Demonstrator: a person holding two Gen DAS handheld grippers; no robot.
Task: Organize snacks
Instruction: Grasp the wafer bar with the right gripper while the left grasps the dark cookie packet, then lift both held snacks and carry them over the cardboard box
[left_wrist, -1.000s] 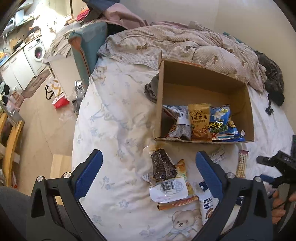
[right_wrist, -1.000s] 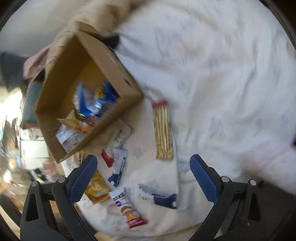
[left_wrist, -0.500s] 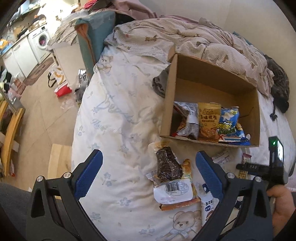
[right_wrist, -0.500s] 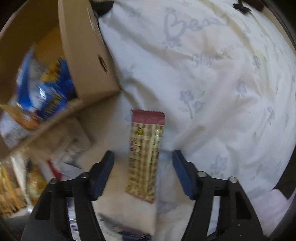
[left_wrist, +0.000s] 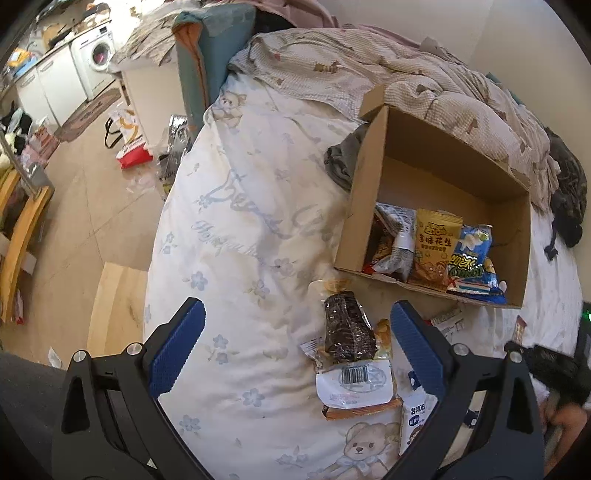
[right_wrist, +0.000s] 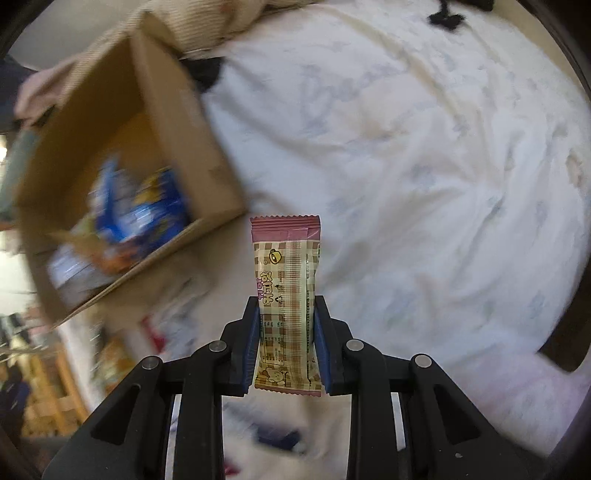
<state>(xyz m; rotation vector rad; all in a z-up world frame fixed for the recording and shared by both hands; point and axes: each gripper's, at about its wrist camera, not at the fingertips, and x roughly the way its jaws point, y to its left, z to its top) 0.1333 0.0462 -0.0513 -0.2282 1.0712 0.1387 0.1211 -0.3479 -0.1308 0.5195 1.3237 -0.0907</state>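
My right gripper (right_wrist: 285, 317) is shut on a checked pink-and-cream snack bar (right_wrist: 286, 284) and holds it upright above the bed, to the right of the cardboard box (right_wrist: 177, 122). The box (left_wrist: 369, 199) sits on the bed with several snack bags (left_wrist: 436, 254) inside. My left gripper (left_wrist: 295, 339) is open and empty above the bed. A dark chocolate cake pack (left_wrist: 347, 332) lies between its fingers, with a white-labelled pack (left_wrist: 354, 384) below it. The right gripper's body (left_wrist: 554, 369) shows at the right edge of the left wrist view.
More loose snacks lie by the box front: a white-and-blue packet (left_wrist: 417, 417) and a small white packet (left_wrist: 447, 317). A rumpled checked quilt (left_wrist: 369, 70) lies behind the box. The bed's left edge drops to the floor (left_wrist: 92, 206), where a washing machine (left_wrist: 96, 62) stands.
My right gripper has closed on the snack bar and lifted it off the bed. My left gripper has drifted left, staying open.
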